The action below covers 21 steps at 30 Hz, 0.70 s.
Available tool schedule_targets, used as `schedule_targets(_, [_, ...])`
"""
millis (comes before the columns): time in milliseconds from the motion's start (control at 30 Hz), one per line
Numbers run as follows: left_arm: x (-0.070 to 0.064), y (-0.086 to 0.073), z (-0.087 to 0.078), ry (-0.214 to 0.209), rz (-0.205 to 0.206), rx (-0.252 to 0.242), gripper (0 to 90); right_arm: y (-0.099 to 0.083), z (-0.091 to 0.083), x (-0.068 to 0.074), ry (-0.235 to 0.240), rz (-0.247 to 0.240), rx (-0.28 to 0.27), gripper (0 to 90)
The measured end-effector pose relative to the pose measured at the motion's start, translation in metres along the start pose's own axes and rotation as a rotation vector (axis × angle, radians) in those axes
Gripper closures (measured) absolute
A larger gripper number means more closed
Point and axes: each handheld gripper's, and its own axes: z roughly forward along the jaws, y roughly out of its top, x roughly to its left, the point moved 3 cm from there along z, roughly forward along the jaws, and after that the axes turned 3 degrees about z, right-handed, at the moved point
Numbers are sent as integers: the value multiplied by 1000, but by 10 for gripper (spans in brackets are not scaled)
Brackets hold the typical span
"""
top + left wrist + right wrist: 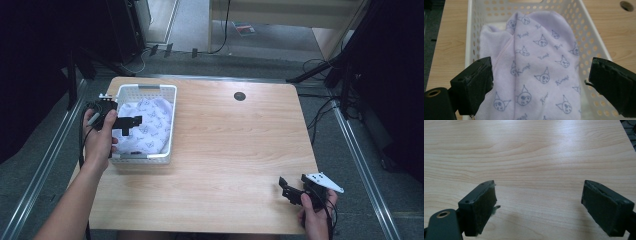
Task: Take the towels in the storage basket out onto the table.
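Over the basket [171, 120], the left gripper [539, 82] spreads its fingers wide above a lilac cat-print towel [541, 62]; the right gripper [539, 205], well apart, gapes over bare worktop [536, 152].

Your surface [225, 150] carries a basket [170, 125] at its left side, toward the far edge. A towel [150, 120] lies bunched inside the basket, heaped up against the far wall. Your left gripper [131, 123] hangs over the basket's left half, above the towel, with your left hand [100, 137] just outside the basket's left wall. To the right of the basket, near the far edge, a round hole [240, 96] sits in the surface. Your right gripper [286, 187] is at the near right corner, well apart from the basket, over bare surface.
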Motion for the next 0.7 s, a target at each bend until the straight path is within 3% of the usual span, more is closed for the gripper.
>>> schedule_targets(167, [2, 2, 18, -17, -26, 66, 35, 0, 0, 0, 1, 1, 0, 131])
schedule_targets(433, [3, 5, 46, 3, -32, 175, 14, 0, 0, 0, 2, 4, -1, 131])
schedule_targets(633, [1, 7, 66, 56, -21, 251, 12, 0, -1, 0, 5, 4, -2, 131])
schedule_targets(700, [0, 6, 73, 51, -27, 279, 12, 0, -1, 0, 7, 4, -3, 131])
